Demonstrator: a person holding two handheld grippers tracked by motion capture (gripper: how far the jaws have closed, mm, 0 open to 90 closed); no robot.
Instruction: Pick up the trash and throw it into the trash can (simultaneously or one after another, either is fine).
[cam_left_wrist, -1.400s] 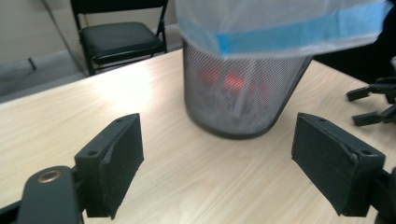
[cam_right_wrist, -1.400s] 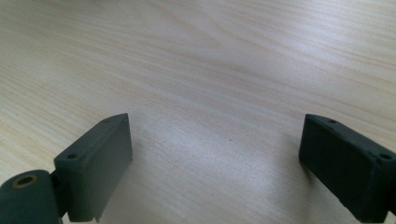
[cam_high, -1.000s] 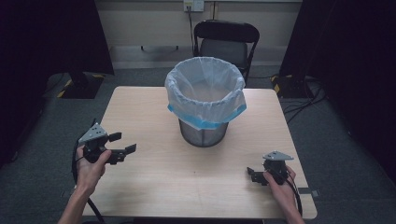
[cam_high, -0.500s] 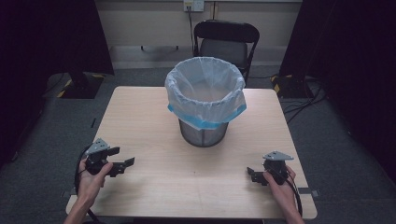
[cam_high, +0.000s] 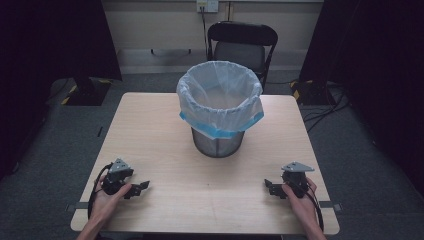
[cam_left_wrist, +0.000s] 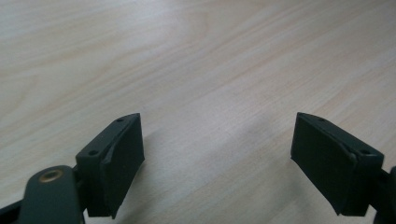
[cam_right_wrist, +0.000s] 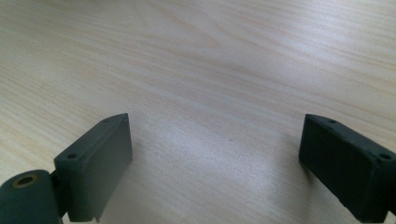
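Bin stood mid-table, liner fitted; left gripper and right gripper sat wide apart, empty; best parked level on the table.

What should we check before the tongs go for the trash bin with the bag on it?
1. Left tongs open: ok, jaws wide apart with bare wood between them.
2. Right tongs open: ok, nothing held.
3. Trash bin upright: ok, it stands near the middle of the table.
4. Bag over the rim: ok, folded down all around with a blue edge.
5. Path from the tongs to the bin: ok, bare wood.
6. Anything inside the bin: cannot tell, the bottom is hidden.
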